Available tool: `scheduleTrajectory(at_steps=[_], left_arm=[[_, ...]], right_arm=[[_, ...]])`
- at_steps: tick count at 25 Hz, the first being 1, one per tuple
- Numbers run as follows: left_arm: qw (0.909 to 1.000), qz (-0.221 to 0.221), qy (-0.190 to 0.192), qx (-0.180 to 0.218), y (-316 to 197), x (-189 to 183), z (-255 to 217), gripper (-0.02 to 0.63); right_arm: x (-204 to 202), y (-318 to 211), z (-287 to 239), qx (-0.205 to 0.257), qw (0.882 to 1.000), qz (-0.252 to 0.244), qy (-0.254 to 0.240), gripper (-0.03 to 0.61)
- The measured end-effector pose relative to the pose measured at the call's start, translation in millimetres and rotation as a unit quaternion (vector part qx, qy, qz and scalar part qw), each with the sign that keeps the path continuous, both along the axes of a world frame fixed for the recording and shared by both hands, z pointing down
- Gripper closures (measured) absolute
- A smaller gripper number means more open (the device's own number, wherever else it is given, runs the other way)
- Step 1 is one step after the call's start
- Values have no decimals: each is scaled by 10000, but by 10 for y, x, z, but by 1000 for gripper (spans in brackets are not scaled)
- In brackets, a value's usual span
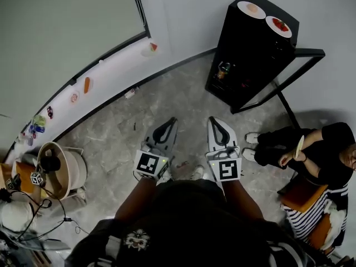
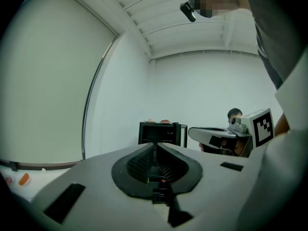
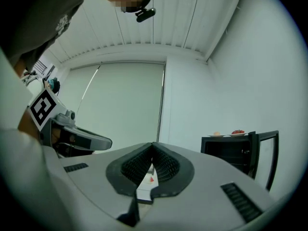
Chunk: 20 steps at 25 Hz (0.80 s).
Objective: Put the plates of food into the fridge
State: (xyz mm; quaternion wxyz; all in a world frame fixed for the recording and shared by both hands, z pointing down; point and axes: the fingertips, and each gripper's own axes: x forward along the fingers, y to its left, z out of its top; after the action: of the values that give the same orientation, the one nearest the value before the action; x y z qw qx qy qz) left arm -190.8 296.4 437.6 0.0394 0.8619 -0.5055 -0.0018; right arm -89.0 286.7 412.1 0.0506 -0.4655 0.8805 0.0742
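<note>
Two plates (image 1: pixel 251 9) sit atop the open fridge (image 1: pixel 250 54).

In front of you the grey speckled floor (image 1: pixel 167 99) carries the black fridge (image 1: pixel 250 54). On its flat top two white plates lie side by side, the orange-food plate (image 1: pixel 251 9) and the red-food plate (image 1: pixel 278 26). At your left, the white ledge (image 1: pixel 117 65) below the window holds small food pieces well apart, among them a red wedge (image 1: pixel 152 47) and an orange stick (image 1: pixel 87 84).
</note>
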Motion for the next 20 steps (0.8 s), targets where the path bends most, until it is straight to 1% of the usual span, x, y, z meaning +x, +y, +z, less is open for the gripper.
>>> scheduleTrajectory(at_steps=[5, 10, 15, 20], left_arm=[[10000, 20, 28, 2, -8, 28, 1, 574], [10000, 65, -47, 37, -67, 220, -14, 574], [9996, 91, -259, 20, -91, 354, 31, 574], [9998, 92, -150, 57, -170, 549, 0, 574]], right_arm=[[35, 50, -19, 47, 9999, -55, -130, 555], [258, -16, -20, 52, 9996, 105, -265, 555], [451, -85, -49, 99, 9993, 152, -315, 555], [644, -150, -54, 121, 9994, 174, -286, 555]])
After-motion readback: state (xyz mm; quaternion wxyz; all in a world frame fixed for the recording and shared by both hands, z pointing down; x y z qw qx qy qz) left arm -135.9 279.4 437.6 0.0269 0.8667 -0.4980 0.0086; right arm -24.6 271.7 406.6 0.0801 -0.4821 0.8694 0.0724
